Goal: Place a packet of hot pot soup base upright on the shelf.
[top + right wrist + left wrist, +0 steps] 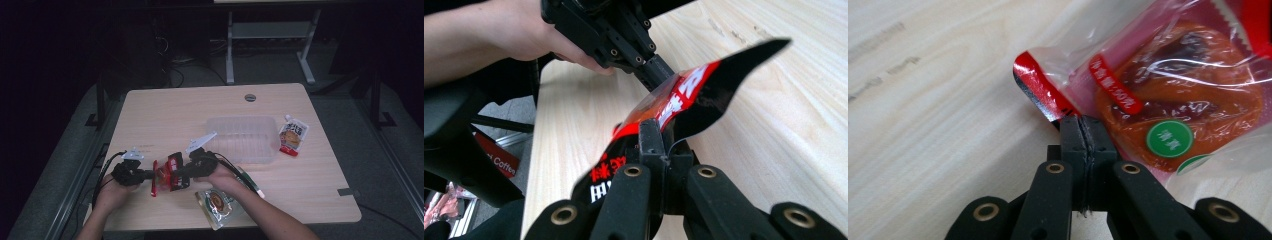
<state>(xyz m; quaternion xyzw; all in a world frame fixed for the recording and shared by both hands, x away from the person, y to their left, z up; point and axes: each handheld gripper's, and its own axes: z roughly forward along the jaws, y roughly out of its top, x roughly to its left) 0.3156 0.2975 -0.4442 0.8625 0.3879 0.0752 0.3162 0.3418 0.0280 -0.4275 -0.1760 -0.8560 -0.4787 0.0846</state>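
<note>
Both claws are clamped on one red snack packet: left claw pinching its edge, right claw gripping the opposite end, just before one clear tub; two more pouches flank the tub on the worktop

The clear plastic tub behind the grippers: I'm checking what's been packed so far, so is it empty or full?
Empty: the clear tub sits open-topped on the table, and only wood grain shows through it.

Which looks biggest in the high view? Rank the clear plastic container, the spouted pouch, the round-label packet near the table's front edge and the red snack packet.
1. Clear plastic container.
2. Round-label packet and red snack packet: similar; the red one is partly hidden by the grippers, so unranked.
3. Spouted pouch, slightly smaller, though farther away.
</note>
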